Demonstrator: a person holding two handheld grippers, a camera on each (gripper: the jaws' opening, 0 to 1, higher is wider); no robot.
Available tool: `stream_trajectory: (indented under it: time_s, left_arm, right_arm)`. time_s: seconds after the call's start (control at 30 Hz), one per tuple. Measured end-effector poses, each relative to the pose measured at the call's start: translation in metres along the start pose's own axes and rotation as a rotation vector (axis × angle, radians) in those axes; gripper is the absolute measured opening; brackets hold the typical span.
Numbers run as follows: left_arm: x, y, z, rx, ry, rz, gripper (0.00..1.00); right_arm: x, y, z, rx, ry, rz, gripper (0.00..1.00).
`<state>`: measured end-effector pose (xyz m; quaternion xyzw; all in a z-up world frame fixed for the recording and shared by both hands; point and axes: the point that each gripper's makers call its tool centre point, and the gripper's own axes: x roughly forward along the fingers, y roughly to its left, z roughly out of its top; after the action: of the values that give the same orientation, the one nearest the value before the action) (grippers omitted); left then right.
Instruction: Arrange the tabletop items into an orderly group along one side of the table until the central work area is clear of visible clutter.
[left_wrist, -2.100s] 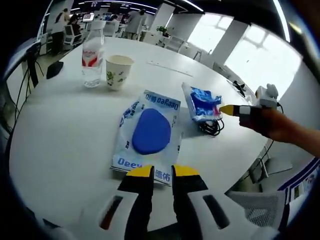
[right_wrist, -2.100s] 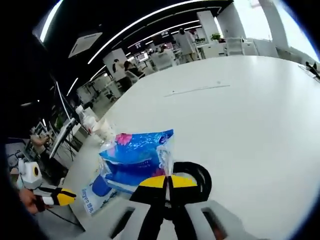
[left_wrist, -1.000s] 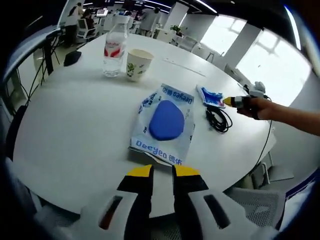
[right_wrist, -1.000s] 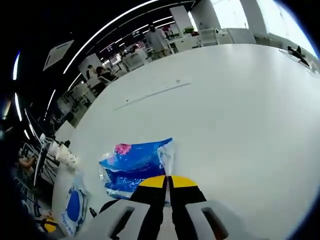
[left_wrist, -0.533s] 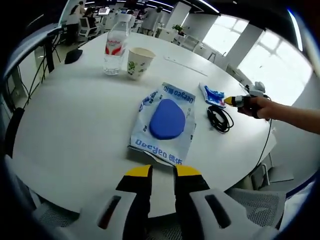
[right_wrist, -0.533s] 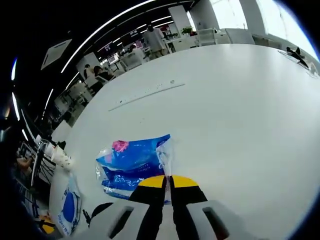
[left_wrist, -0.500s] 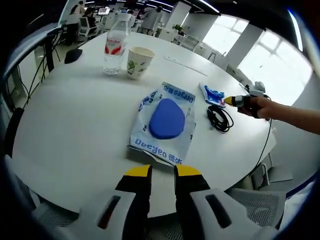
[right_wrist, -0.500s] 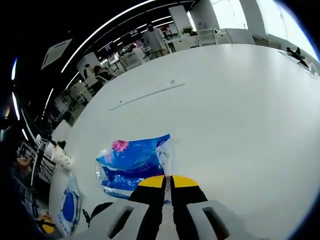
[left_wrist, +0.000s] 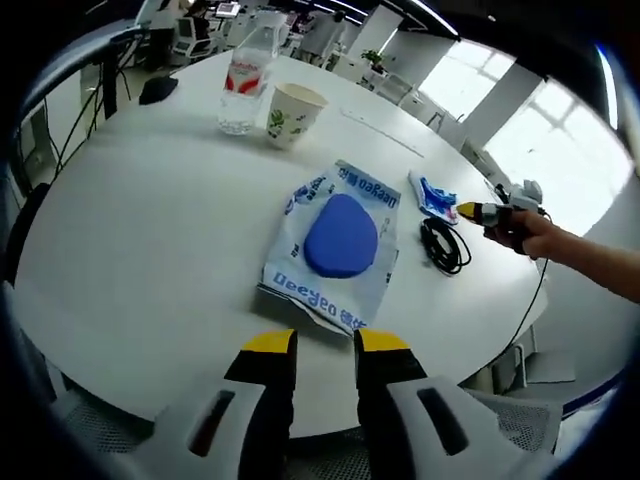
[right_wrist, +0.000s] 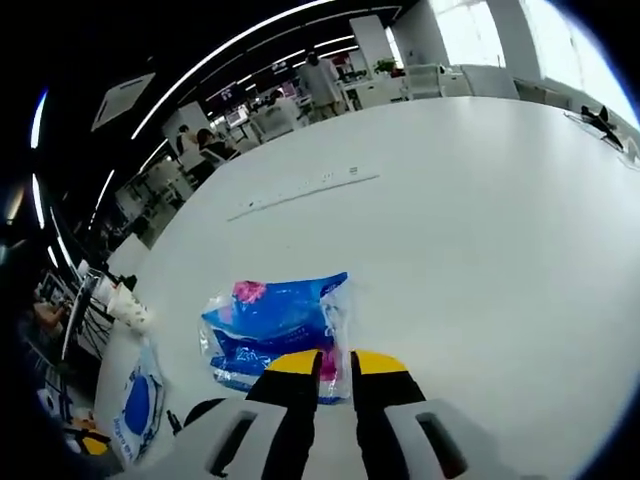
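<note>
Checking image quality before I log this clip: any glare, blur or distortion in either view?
Left gripper view: strong fisheye bend on the white table, windows at upper right blown out; the mask packet and paper cup read sharp. Right gripper view: dark upper left, bright glare at upper right; the blue pouch is clear, distant people soft.

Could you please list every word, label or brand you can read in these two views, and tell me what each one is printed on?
"Deeyeo": blue print, upside down, on the near and far edges of the white packet with the blue oval.
Red label on the water bottle: too blurred to read.
Green print on the paper cup: a pattern, no legible words.
Blue snack bag: lettering too small to read.
</note>
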<state>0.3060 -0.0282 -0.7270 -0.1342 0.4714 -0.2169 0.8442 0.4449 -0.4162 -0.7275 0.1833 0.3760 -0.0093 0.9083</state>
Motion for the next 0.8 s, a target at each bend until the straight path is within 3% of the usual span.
stream_trajectory:
  time_s: [0.8]
  left_arm:
    - [0.024,-0.008,-0.002,-0.054,0.024,-0.029,0.18]
  right_arm:
    - [-0.016,0.02,-0.022,-0.084,0.038,0.014,0.16]
